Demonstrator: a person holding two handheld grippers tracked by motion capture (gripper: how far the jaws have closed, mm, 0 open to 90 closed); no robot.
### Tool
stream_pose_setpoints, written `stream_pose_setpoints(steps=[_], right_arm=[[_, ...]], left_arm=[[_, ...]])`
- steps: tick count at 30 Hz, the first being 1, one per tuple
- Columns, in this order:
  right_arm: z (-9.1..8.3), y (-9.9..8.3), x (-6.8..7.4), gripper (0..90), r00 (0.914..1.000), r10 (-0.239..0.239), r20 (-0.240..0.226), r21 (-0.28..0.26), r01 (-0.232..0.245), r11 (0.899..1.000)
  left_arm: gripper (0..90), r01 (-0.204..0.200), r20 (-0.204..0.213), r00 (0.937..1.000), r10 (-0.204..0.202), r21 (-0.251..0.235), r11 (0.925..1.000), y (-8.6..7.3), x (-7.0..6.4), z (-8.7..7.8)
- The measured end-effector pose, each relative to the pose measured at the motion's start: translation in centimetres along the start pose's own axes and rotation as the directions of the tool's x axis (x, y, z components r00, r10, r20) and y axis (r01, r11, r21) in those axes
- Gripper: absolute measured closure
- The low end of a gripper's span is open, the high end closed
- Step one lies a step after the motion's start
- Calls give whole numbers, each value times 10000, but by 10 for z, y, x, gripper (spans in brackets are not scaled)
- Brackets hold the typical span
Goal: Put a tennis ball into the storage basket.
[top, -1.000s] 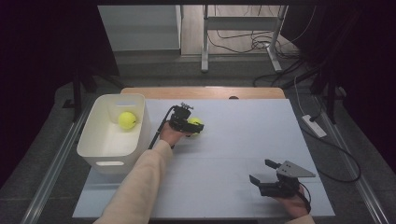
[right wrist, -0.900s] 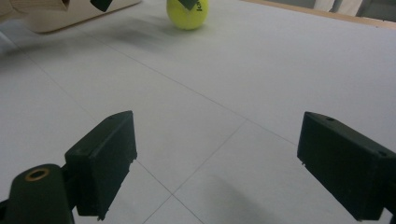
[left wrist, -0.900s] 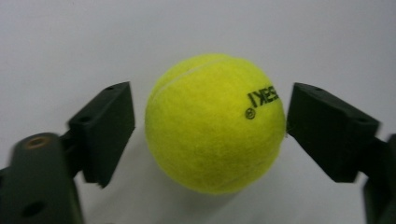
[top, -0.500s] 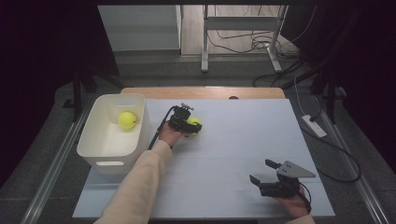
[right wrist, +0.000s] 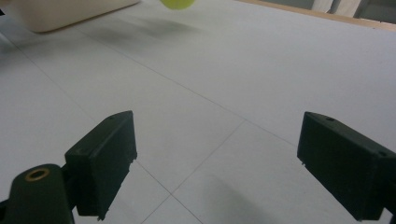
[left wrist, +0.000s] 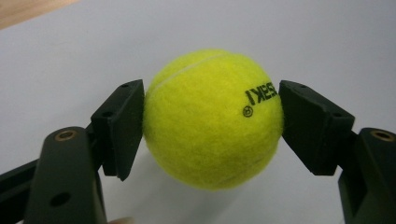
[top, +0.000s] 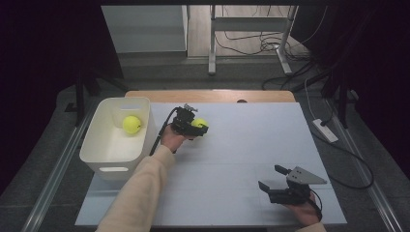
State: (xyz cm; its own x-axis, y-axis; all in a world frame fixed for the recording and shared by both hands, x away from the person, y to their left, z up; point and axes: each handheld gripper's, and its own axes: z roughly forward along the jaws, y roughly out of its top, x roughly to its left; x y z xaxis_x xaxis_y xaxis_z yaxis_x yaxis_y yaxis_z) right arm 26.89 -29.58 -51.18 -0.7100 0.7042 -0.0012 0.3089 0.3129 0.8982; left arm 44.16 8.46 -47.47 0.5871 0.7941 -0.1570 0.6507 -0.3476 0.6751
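Note:
My left gripper (top: 198, 127) is shut on a yellow-green tennis ball (top: 199, 123) over the far left part of the white table (top: 241, 145), just right of the bin. In the left gripper view both black jaws press the sides of the ball (left wrist: 212, 119), and a shadow lies under it. A second tennis ball (top: 131, 124) rests inside the white bin (top: 92, 150). At the table's near right, my right gripper (top: 270, 177) stands open with nothing between its jaws. The right gripper view has its gripper (right wrist: 219, 158) low over the table, with the held ball (right wrist: 177, 3) far off.
The white bin (right wrist: 60, 14) stands at the table's left edge. A wooden strip (top: 208, 95) runs along the far edge. Beyond it are a metal stand (top: 212, 43) and loose cables on the floor. A power strip (top: 325, 129) lies off the right side.
The left gripper with its ball has shifted very slightly away from the person. The right gripper has stayed where it was, still open.

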Motion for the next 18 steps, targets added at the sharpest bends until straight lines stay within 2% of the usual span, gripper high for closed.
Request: stream_pose_setpoints(steps=[10, 18], right_arm=[[0, 0, 0, 117, 10000, -27, 21, 3, 27, 10000], [0, 1, 1, 117, 10000, -23, 37, -34, 23, 10000]], left_arm=[[272, 53, 227, 9997, -42, -477, 9988, -1, -3, -18], [272, -155, 304, 9994, 178, -766, 9969, 0, -7, -33]])
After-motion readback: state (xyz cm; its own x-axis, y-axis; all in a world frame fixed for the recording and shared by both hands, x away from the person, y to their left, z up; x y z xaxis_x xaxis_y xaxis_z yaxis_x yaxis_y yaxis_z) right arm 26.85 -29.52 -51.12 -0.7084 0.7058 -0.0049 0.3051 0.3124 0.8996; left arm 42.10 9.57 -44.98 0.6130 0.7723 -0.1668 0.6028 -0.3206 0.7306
